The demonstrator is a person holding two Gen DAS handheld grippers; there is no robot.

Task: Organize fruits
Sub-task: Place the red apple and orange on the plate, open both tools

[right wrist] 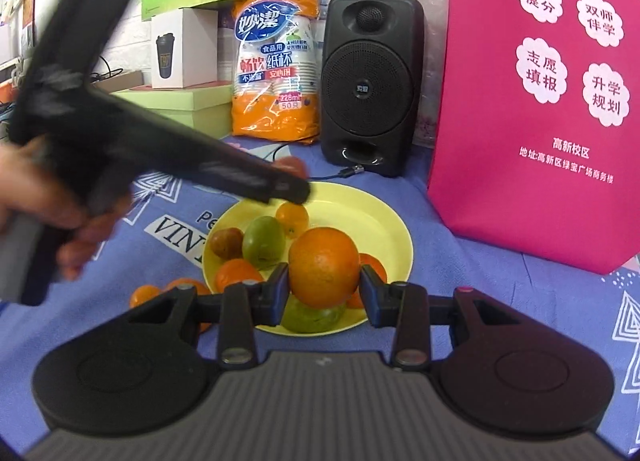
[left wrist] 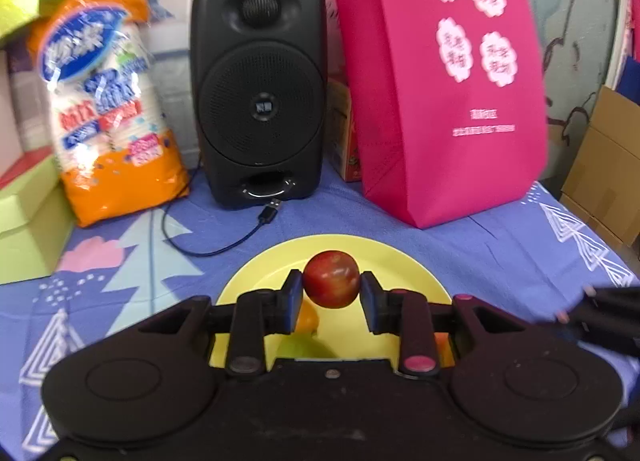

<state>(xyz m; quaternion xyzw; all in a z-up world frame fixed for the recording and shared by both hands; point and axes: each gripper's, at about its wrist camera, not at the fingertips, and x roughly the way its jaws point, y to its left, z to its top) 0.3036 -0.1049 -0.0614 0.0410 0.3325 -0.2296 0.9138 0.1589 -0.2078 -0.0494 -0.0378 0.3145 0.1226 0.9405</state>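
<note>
My left gripper is shut on a small red fruit and holds it above the yellow plate. In the right wrist view the left gripper reaches over the plate's far rim, the red fruit just showing. My right gripper is shut on a large orange above the plate's near side. On the plate lie a green fruit, a brown-red fruit, small oranges and another green fruit.
Two small oranges lie on the blue cloth left of the plate. Behind stand a black speaker with a loose cable, an orange paper-cup pack, a pink bag and green boxes.
</note>
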